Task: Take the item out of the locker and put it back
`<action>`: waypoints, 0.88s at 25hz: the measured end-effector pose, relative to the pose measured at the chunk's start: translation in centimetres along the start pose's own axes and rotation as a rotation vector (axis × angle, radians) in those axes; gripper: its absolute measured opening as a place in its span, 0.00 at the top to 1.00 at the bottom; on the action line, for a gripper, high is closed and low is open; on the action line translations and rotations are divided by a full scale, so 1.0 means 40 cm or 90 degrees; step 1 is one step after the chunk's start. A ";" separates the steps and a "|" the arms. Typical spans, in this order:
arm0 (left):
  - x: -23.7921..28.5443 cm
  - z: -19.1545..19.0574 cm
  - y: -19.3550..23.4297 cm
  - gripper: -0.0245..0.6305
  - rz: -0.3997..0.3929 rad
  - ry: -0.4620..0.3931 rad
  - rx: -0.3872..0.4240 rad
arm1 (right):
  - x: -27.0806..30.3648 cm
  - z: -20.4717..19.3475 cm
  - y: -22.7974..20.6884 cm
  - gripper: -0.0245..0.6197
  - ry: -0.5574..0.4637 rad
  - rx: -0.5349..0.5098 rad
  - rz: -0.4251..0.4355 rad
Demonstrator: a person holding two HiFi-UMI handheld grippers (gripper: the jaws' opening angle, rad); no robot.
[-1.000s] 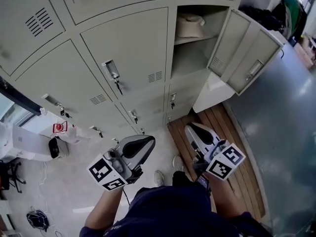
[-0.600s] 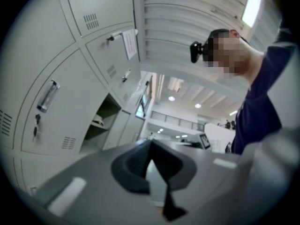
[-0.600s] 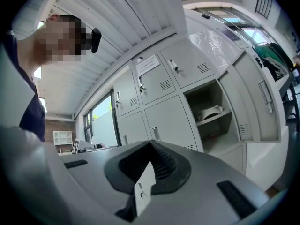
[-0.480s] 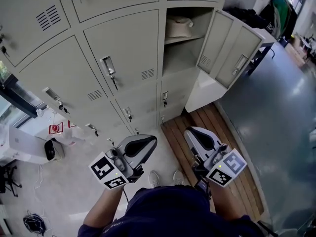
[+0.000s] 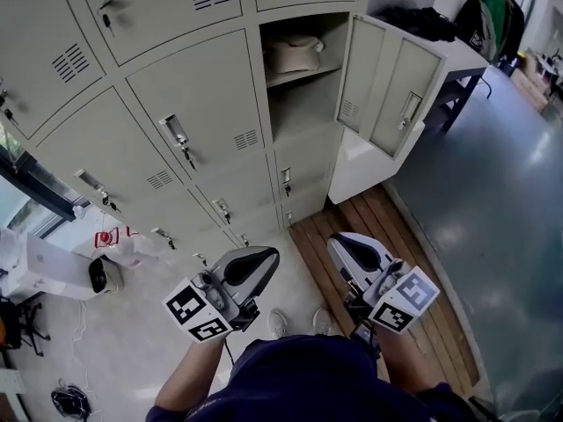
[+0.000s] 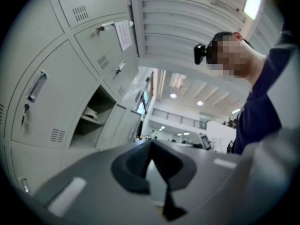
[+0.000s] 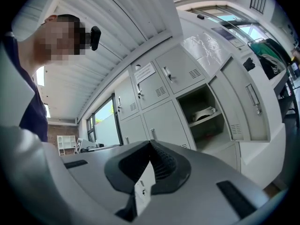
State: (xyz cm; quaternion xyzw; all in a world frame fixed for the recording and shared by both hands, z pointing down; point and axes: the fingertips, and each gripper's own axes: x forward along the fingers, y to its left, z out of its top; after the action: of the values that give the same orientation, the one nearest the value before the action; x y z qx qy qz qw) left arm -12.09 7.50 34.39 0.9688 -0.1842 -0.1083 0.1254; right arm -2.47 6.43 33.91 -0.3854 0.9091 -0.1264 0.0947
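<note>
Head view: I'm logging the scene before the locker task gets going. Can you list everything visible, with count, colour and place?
Lockers: one bank, pale grey, upper left.
Locker door: one, pale grey, swung open right of the open compartment.
Item: one, cream, on the open compartment's shelf.
Wooden boards: one strip, brown, at the lockers' foot.
Box: one, white, on the floor at left.
Table: one, white top, upper right, dark things on it.
Shoes: two, white, bottom centre.
Left gripper: one, grey, lower centre, shut, empty.
Right gripper: one, grey, lower centre-right, shut, empty.
</note>
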 end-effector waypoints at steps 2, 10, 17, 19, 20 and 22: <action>0.020 -0.003 -0.009 0.96 0.005 0.003 0.003 | -0.014 0.009 -0.016 0.95 -0.002 0.003 0.006; 0.086 -0.003 -0.018 0.96 0.020 0.009 0.016 | -0.028 0.023 -0.059 0.95 -0.003 0.015 0.033; 0.113 -0.009 0.005 0.96 0.036 0.010 0.018 | -0.015 0.016 -0.098 0.95 0.002 0.027 0.045; 0.115 -0.009 0.013 0.96 0.040 0.011 0.017 | -0.007 0.015 -0.104 0.95 0.004 0.029 0.049; 0.116 -0.009 0.017 0.96 0.042 0.011 0.017 | -0.003 0.015 -0.106 0.95 0.004 0.029 0.050; 0.118 -0.008 0.023 0.96 0.043 0.010 0.016 | 0.005 0.014 -0.108 0.95 0.004 0.031 0.053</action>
State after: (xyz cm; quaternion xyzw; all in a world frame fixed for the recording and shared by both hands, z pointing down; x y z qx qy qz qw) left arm -8.02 4.92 34.17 0.9643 -0.2173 -0.0940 0.1185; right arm 0.50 3.30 34.67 -0.3443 0.9214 -0.1455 0.1062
